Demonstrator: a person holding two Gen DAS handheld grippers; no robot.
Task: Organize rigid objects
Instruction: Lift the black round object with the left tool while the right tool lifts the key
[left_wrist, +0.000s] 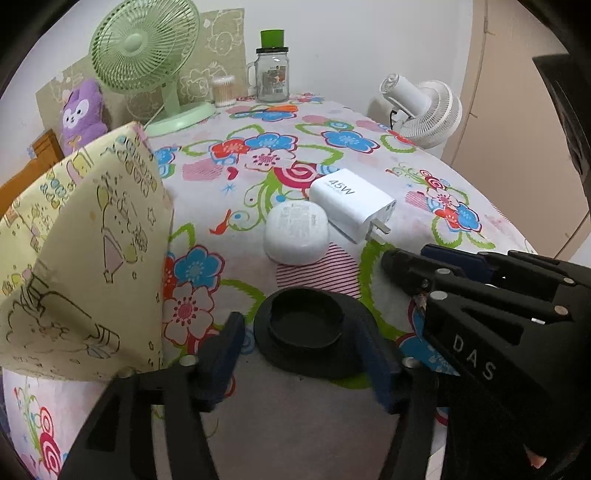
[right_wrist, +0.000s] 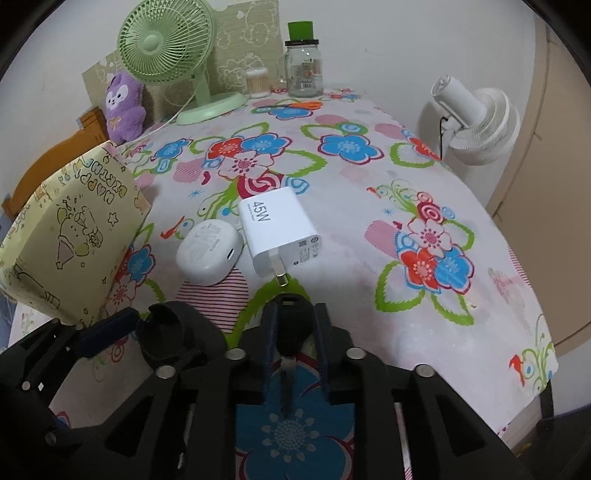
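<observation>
The left tongs (left_wrist: 303, 354) stand wide open, their blue-padded fingers either side of a round black plastic base with a raised ring (left_wrist: 310, 332), gripping nothing. The right tongs (right_wrist: 295, 328) are closed narrowly on a dark, rounded black object (right_wrist: 291, 325) with a thin stem. Ahead of both lie a white pebble-shaped earbud case (left_wrist: 295, 236) and a white 45W wall charger (left_wrist: 351, 203), touching. To the left stands a yellow cartoon-printed box (left_wrist: 85, 258). Best centre the base between the pads before squeezing, so it cannot skid on the flowered tablecloth (left_wrist: 424, 177).
</observation>
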